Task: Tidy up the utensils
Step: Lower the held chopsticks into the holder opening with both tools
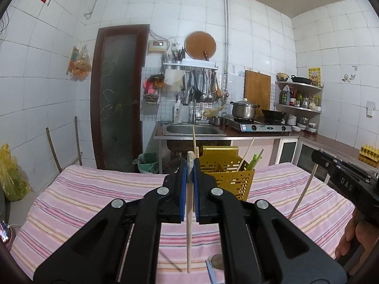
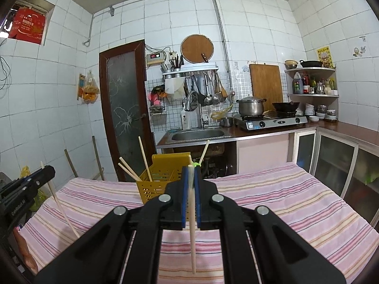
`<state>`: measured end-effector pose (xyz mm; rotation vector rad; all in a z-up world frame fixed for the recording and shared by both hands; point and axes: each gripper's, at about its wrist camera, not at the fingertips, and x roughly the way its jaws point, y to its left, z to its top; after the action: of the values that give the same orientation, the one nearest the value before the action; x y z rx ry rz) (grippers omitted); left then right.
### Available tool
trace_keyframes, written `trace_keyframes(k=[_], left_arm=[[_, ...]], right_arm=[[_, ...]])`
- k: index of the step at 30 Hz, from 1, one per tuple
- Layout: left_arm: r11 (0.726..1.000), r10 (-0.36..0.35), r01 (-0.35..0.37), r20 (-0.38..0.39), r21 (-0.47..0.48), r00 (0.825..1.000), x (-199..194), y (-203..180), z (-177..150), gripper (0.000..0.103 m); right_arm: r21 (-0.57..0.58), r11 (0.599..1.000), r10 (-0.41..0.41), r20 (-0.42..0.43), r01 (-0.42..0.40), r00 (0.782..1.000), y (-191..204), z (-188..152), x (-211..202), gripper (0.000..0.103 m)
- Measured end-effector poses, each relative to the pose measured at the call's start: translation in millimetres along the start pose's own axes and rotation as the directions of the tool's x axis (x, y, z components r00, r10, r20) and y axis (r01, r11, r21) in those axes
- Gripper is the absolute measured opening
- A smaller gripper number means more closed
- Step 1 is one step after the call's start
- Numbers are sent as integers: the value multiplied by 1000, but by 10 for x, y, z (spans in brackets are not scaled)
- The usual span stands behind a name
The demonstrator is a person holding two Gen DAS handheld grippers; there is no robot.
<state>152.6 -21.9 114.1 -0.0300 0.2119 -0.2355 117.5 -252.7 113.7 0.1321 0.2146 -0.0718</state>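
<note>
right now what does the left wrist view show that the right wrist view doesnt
Only the left wrist view: an egg tray on the counter at far right, a yellow bag at far left, and the right gripper side-on, shut on a chopstick.

Only the right wrist view: red boxes in a wall recess, and the left gripper side-on.

Both: the yellow utensil holder with chopsticks in it on the striped cloth, and the sink.
</note>
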Motion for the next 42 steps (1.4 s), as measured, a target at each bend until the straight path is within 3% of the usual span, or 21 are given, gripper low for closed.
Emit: trace_keyframes(k=[12,24,33,42], left_arm=[[1000,-24,23,26,5,999,148,-27,212,4],[997,-77,76,132,13,988,364,-113,786,4],[996,-89,92,182,-6,979,931,-230,1205,4],[997,-73,70,182,21,981,1741,-350,1208,4]], right_arm=[[-32,999,10,15,-10,1000,22,206,125,6],[-61,998,31,95,-25,995,143,726,284,5],[-37,997,68,149,-63,987,253,1237,693,5],[-24,999,39,159,-36,986,235,1269,1342,5]])
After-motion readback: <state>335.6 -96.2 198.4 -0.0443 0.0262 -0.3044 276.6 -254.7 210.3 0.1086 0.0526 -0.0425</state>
